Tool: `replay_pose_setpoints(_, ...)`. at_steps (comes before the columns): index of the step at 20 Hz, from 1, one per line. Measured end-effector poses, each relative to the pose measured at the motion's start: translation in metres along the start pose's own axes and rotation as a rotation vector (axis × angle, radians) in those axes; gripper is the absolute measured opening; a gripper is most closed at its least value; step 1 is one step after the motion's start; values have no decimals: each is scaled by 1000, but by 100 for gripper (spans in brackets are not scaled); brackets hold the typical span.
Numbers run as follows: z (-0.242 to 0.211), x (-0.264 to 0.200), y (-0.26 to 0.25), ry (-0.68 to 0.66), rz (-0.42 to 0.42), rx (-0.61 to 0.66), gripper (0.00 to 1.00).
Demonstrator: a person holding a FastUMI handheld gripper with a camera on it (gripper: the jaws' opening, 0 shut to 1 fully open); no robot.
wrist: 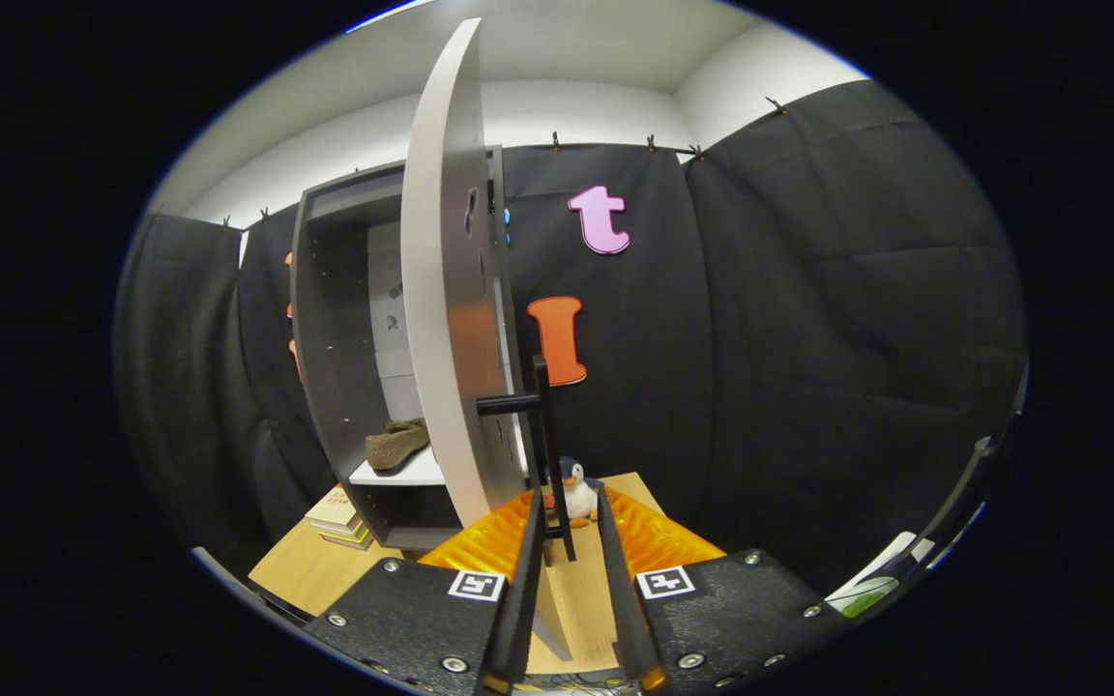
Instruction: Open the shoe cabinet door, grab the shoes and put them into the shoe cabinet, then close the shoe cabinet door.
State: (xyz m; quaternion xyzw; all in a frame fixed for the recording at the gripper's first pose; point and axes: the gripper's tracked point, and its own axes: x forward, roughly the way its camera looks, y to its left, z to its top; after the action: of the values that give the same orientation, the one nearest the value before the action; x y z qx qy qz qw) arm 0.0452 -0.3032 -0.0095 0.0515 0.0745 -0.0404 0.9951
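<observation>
A dark grey shoe cabinet (325,338) stands on the wooden table with its door (446,319) swung wide, edge-on to me. A brown shoe (397,445) lies on the white shelf (412,474) inside. The door's black bar handle (544,435) hangs down between my fingers, close against the left one, with a gap to the right one. My gripper (571,498) is open around the handle, not pressing on it from both sides.
A small penguin toy (576,491) sits just beyond the fingertips on an orange ribbed mat (659,541). A stack of books (337,514) lies beside the cabinet's foot. Black cloth walls close in behind and to the right.
</observation>
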Motion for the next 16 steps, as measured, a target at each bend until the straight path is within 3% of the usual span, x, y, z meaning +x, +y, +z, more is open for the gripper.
replay_pose_setpoints(4, 3, 1, 6, -23, 30, -16, 34)
replay_pose_setpoints(13, 15, -11, 29, -17, 241, -24, 34)
replay_pose_setpoints(16, 9, -7, 29, -17, 278, -42, 36)
